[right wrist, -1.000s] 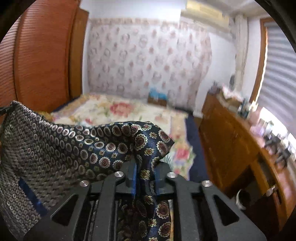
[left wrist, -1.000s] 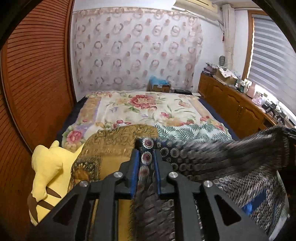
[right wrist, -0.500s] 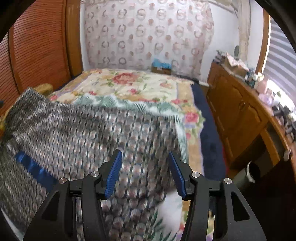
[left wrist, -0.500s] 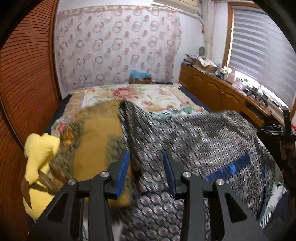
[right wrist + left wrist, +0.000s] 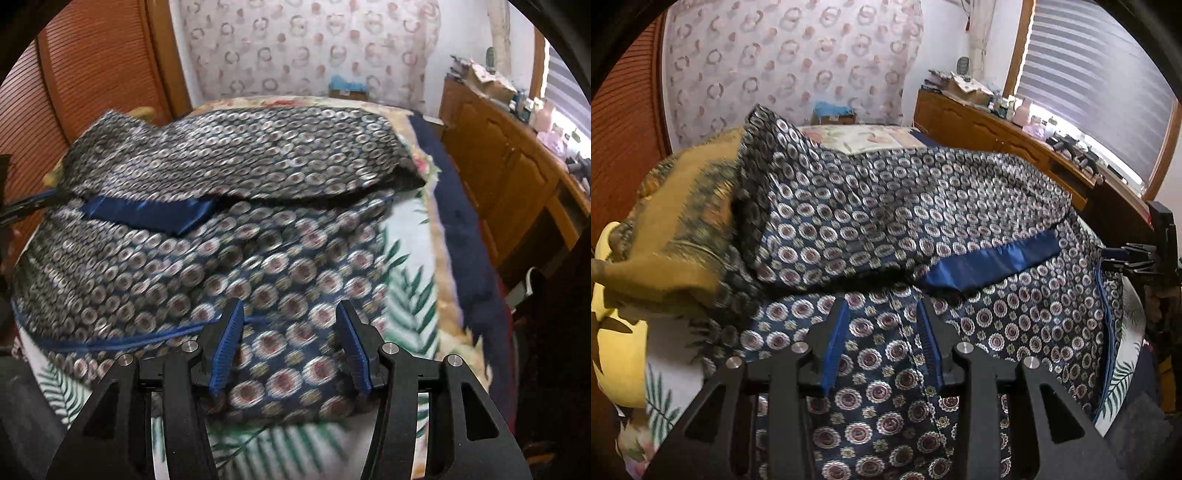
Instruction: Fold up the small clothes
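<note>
- Lying across the bed (image 5: 413, 258), the patterned garment (image 5: 923, 206) has its far half doubled over the near half, with a blue band (image 5: 993, 258) showing along the folded edge; a first fold looks laid down, though the top layer is still puffed up and not flat.
- The left gripper (image 5: 882, 343) stands with its jaws parted above the near part of the cloth, nothing pinched between the blue pads.
- The right gripper (image 5: 288, 347) is spread wider, over the near right edge of the garment, also holding nothing.
- Compared with a second ago, both claws have let go: then each one pinched a corner of the cloth and held it up in the air, and their jaws have just been opening, with the fabric now below them rather than clamped.
- The garment has dropped from hanging between the two hands to resting on the bedspread, beside the mustard cushion (image 5: 676, 229) and the yellow plush toy (image 5: 617, 347).
- The next move, as I judge it, calls for smoothing the raised layer and then taking hold of a side edge for a second fold; slippery cloth could slide out of line.
</note>
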Available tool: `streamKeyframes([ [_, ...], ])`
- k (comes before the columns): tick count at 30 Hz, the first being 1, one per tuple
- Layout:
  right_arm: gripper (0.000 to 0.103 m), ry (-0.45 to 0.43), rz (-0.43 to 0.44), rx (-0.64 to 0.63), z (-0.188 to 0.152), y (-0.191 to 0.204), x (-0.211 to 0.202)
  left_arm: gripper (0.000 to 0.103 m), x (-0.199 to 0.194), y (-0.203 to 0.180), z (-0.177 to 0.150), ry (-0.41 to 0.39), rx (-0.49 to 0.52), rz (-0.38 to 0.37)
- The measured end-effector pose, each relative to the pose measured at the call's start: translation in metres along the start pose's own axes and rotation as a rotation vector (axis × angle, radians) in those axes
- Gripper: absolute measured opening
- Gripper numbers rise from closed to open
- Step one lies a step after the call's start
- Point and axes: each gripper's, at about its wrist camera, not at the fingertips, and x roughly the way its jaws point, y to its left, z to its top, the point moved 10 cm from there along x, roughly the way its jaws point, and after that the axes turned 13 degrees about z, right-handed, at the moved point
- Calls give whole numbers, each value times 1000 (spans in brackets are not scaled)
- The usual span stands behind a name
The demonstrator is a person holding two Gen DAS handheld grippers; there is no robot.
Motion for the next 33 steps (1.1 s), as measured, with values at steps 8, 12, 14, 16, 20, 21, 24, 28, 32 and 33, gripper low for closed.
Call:
streamKeyframes([
  [8, 21, 45, -32, -8, -12, -7, 2, 36, 11, -5, -13, 41, 14, -5],
  [12, 3, 63, -5, -31, -22, -2, -6, 36, 18, -10, -22, 63, 30, 4],
  [14, 2, 67, 9, -40, -26, 3, -12, 37, 17, -11, -22, 55, 42, 13],
  [16, 2, 67, 21, -55, -31, 8, -22, 37, 18, -11, -22, 55, 47, 19],
  [20, 2, 75, 28, -67, -44, 11, -47, 37, 18, -11, -22, 55, 53, 30],
  [21, 2, 89, 32, -69, -51, 11, -54, 37, 18, -12, -22, 55, 55, 32],
  [24, 2, 145, 41, -91, -70, 12, -63, 37, 18, -12, -23, 56, 61, 39],
  [28, 3, 163, 25, -69, -76, 4, -74, 39, 18, -13, -23, 56, 70, 43],
  [32, 8, 93, -9, -59, -59, 0, -94, 41, 19, -15, -23, 56, 78, 48],
  [33, 8, 77, -12, -57, -55, 0, -98, 41, 19, -15, -23, 56, 80, 49],
])
